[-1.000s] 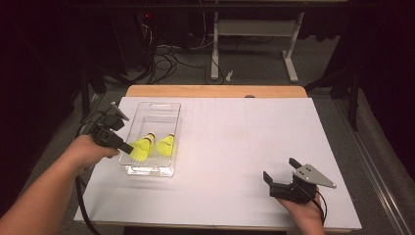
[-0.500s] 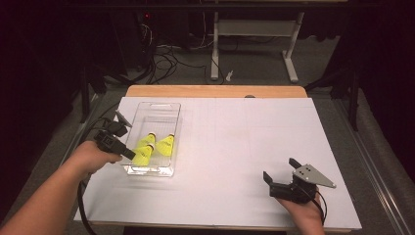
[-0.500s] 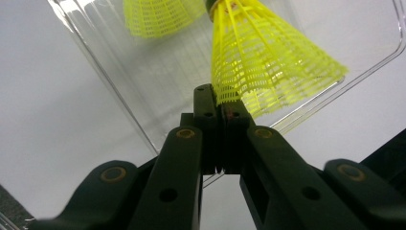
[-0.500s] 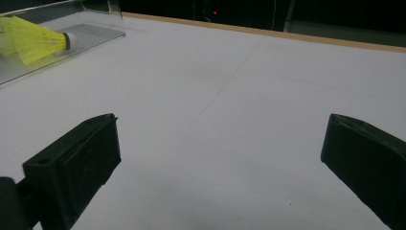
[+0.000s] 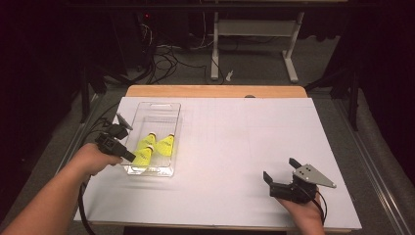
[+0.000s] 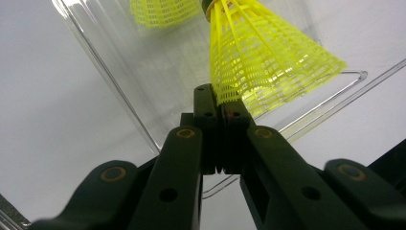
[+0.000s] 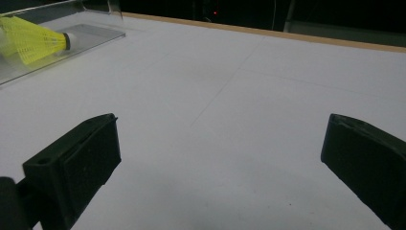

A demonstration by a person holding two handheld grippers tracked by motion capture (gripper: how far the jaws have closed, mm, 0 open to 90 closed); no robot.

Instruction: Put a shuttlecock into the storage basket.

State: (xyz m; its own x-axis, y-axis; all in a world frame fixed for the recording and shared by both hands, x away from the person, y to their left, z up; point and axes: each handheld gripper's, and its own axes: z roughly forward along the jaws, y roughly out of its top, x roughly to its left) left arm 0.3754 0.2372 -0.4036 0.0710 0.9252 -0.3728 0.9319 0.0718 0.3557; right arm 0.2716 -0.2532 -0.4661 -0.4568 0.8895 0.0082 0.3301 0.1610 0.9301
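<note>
A clear plastic tray [image 5: 156, 105] sits at the left of the white table and holds yellow shuttlecocks. My left gripper [image 5: 131, 157] reaches over the tray's near left wall, its jaws pressed together on the skirt edge of one shuttlecock [image 5: 142, 155]. In the left gripper view the closed gripper [image 6: 221, 103] pinches the mesh skirt of that shuttlecock [image 6: 268, 57] above the tray wall [image 6: 119, 91]. Two more shuttlecocks [image 5: 166, 145] [image 5: 147, 142] lie beside it in the tray. My right gripper [image 5: 280, 169] rests open at the near right, nothing between its jaws [image 7: 220, 158].
White paper [image 5: 244, 137] covers the table, with a wooden edge [image 5: 215, 91] along the far side. Desk legs and cables stand on the floor beyond. A shuttlecock [image 7: 33, 43] in the tray [image 7: 91, 33] lies far off in the right gripper view.
My left gripper has drawn slightly toward the near side with the shuttlecock skirt in its jaws. The right gripper has stayed put.
</note>
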